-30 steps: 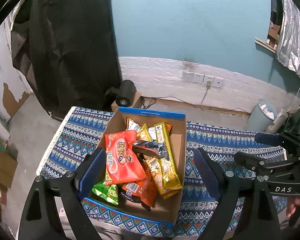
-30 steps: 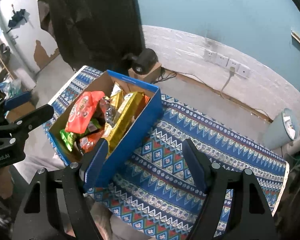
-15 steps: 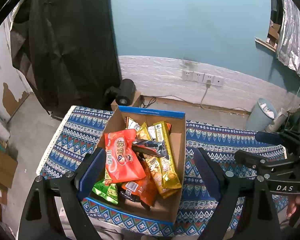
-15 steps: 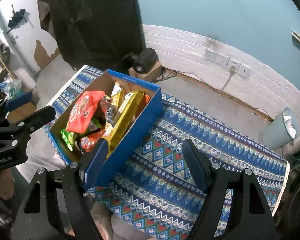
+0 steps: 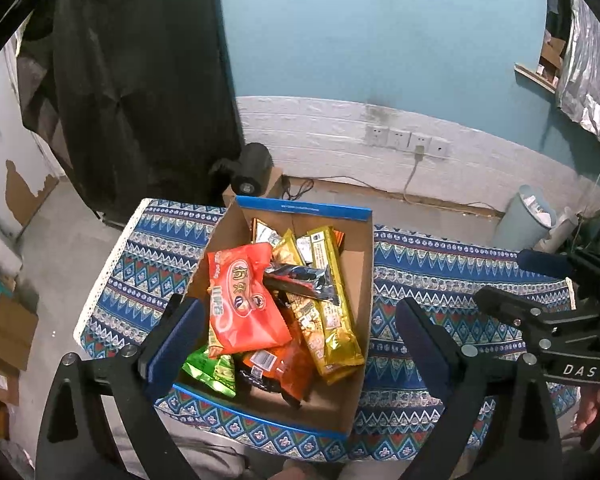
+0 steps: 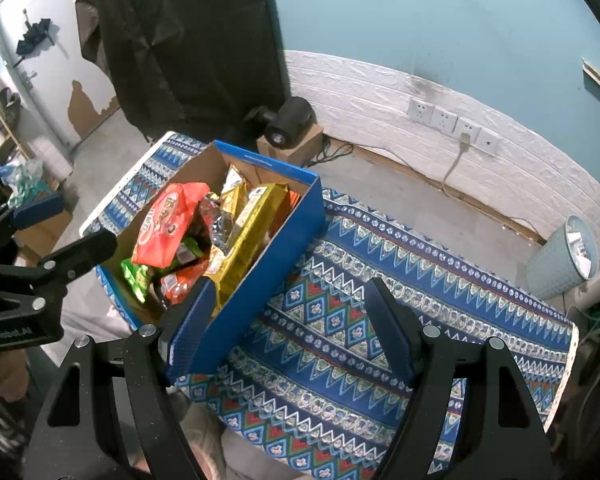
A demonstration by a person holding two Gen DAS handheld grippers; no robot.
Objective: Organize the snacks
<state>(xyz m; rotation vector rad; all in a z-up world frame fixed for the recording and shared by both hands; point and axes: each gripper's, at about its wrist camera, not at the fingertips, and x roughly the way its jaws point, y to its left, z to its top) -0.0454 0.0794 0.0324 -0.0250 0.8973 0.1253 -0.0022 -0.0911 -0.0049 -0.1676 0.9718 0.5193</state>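
A blue-edged cardboard box of snack packets is sitting on the patterned tablecloth, below a teal wall with four sockets. Both the left gripper and right gripper are hovering spread, empty. Nothing has shifted since earlier.

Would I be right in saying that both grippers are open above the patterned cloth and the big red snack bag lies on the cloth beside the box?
Not quite: the red snack bag lies inside the cardboard box, on top of the other packets, as the left wrist view shows. The rest holds: the left gripper and right gripper are both open above the patterned cloth.
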